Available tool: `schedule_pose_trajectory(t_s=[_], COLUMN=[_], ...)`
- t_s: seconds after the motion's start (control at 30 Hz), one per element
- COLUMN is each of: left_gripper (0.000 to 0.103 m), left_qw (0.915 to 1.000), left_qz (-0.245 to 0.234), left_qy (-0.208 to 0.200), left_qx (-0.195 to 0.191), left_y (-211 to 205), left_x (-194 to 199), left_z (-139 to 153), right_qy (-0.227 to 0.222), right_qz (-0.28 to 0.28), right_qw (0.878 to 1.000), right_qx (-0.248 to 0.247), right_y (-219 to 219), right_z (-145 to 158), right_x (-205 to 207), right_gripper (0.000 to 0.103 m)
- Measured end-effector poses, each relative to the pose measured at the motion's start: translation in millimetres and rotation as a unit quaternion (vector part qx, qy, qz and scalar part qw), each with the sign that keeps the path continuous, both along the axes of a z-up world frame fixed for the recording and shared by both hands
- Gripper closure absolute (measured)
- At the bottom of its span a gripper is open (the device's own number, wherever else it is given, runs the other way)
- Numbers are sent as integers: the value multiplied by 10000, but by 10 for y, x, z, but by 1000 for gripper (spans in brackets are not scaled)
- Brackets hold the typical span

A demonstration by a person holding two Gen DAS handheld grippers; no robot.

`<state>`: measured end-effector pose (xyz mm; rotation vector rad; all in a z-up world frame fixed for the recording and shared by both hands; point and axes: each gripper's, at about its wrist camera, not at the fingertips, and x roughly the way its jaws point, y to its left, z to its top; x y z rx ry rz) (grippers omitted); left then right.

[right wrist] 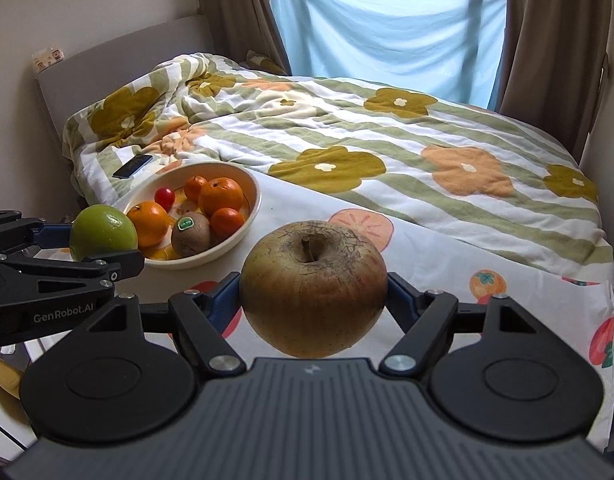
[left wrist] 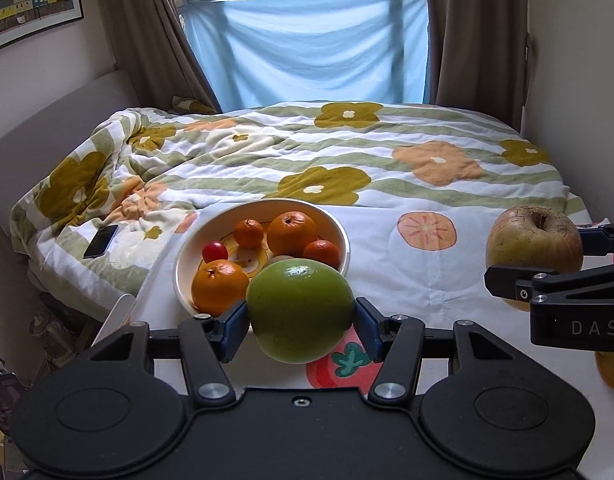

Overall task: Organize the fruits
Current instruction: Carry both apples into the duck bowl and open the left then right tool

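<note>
Green fruit (left wrist: 300, 311): smooth, waxy skin, showing a soft gloss on top. Brown apple (right wrist: 313, 288): dull, rough, russeted skin, looking finely cracked near the stem. Oranges (left wrist: 219, 289): pebbled, slightly shiny peel. Kiwi (right wrist: 191, 234): matt, fuzzy skin, wearing a glossy sticker. Bowl (left wrist: 343, 236): smooth, glazed-looking cream rim. Left gripper (left wrist: 300, 322): matt black plastic, showing bright metal screws and blue pads (left wrist: 234, 322). Quilt (left wrist: 387, 152), far: soft, matt printed cloth, lying wrinkled at left. Phone (left wrist: 101, 241): glossy dark screen.

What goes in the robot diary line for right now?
left gripper: shut on green fruit | right gripper: shut on brown apple | bowl: oranges, kiwi, small red fruit | both fruits held off tablecloth
</note>
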<state>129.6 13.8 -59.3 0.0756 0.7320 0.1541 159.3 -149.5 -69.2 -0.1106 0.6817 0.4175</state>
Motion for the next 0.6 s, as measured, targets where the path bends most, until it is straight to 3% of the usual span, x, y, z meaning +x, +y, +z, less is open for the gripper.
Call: schedule_pose_trajectory(t_s=[0.6], left_gripper=[42], left_qw=[9985], left_qz=[-532], left_qy=[109], left_qx=[-9], left_y=[1129], left_x=[547], left_z=[69], right_qy=[117], right_qz=[-368], right_qw=[9993], right_qx=[8], right_y=[1213], right_z=[77], right_x=[361], right_gripper=[12])
